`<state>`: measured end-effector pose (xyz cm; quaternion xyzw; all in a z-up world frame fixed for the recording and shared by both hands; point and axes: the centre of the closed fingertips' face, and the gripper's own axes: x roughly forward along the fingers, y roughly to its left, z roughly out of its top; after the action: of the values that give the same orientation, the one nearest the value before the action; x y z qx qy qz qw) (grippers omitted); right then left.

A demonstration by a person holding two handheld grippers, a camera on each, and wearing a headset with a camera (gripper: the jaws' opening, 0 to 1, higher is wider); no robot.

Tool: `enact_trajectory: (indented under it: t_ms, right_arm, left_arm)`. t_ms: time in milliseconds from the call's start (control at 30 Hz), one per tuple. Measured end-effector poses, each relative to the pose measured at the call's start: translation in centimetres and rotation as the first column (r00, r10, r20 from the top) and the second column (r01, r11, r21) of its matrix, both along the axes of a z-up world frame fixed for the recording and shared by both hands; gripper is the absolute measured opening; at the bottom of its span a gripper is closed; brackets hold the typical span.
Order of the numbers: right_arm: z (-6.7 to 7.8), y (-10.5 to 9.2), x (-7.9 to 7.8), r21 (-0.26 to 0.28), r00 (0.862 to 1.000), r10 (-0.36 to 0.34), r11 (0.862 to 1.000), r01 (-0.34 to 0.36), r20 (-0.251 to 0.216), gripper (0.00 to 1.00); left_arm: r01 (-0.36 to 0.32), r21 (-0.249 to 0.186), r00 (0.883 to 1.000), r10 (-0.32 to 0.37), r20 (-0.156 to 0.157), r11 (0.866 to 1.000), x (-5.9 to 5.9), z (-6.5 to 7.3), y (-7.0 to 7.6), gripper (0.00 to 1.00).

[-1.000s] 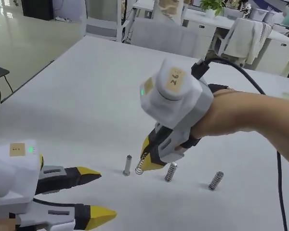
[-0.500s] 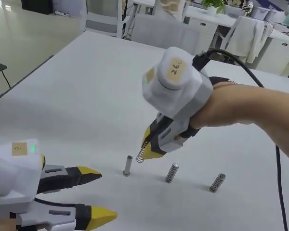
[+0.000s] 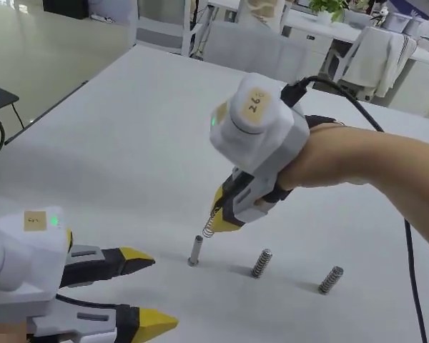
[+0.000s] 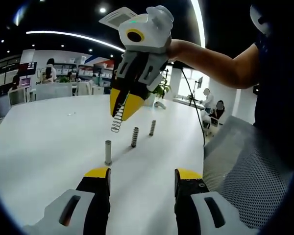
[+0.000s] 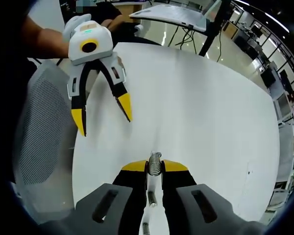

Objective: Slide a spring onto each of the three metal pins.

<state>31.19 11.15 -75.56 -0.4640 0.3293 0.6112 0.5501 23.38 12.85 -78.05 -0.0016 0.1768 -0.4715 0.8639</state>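
Note:
A bare metal pin (image 3: pixel 194 251) stands upright on the white table (image 3: pixel 129 143). To its right stand two more pins, each with a spring on it (image 3: pixel 262 263) (image 3: pixel 330 279). My right gripper (image 3: pixel 222 218) is shut on a loose spring (image 3: pixel 209 227), which hangs tilted just above and right of the bare pin's top. In the right gripper view the spring (image 5: pixel 155 164) sticks out between the closed jaws. My left gripper (image 3: pixel 151 291) rests open at lower left, nothing in it. The left gripper view shows the pin (image 4: pixel 108 152), the held spring (image 4: pixel 117 120) and my left gripper (image 4: pixel 142 174).
A black cable (image 3: pixel 386 136) trails from the right gripper across the table. A chair with a garment over it (image 3: pixel 365 57) and desks stand beyond the far edge. Wide bare tabletop lies left of and behind the pins.
The right gripper has lifted the spring from table level beside the bare pin to just above the pin's top. The left gripper has stayed put.

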Motion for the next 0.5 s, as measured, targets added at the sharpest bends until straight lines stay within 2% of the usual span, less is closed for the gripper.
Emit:
enact_trajectory:
  t_ms: [500]
  right_arm:
    - [-1.3, 0.6, 0.4, -0.026, 1.0, 0.012, 1.0, -0.013, -0.024, 0.08]
  left_arm:
    - [-0.018, 0.003, 1.0, 0.018, -0.005, 1.0, 0.4, -0.2, 0.4, 0.48]
